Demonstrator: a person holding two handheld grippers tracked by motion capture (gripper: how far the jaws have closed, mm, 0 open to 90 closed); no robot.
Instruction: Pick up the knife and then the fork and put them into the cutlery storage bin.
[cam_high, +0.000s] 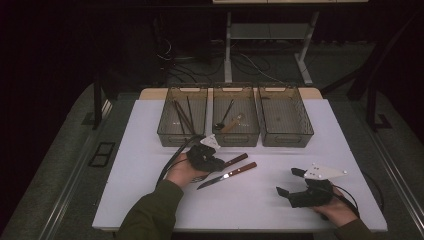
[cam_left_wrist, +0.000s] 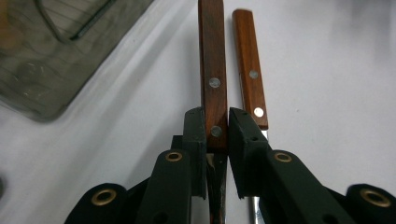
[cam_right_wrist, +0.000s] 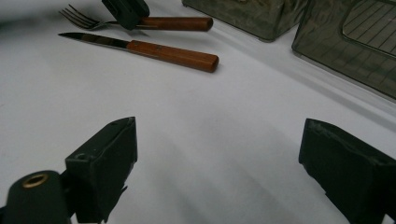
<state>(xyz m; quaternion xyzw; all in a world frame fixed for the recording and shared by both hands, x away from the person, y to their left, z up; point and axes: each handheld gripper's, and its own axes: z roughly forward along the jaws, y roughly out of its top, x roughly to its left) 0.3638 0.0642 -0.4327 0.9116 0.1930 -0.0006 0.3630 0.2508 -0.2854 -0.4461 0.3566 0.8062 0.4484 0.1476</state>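
The left hand-held gripper is pinching the wooden handle of a fork, its two black pads pressed on either side of the handle close to where the wood meets the metal. In the right gripper view the fork's tines stick out past that gripper on the side away from the handle, low over the white tabletop. From above, this gripper sits just in front of the middle bin, with the fork handle pointing out to the right of it.

Just beside the fork, on the side away from the middle bin, lies a knife with a matching wooden handle, flat on the tabletop and roughly parallel to the fork. In the left gripper view the knife handle runs right alongside the fork handle with a narrow gap between them, so it crowds the outer jaw.

Three mesh bins stand in a row at the far edge of the tabletop. The bin to the left of the middle one holds several thin dark sticks; the middle bin holds a few utensils; the one to its right looks nearly bare.

The right hand-held gripper rests well apart from the knife, on the near right of the tabletop, its jaws spread wide with nothing between them.
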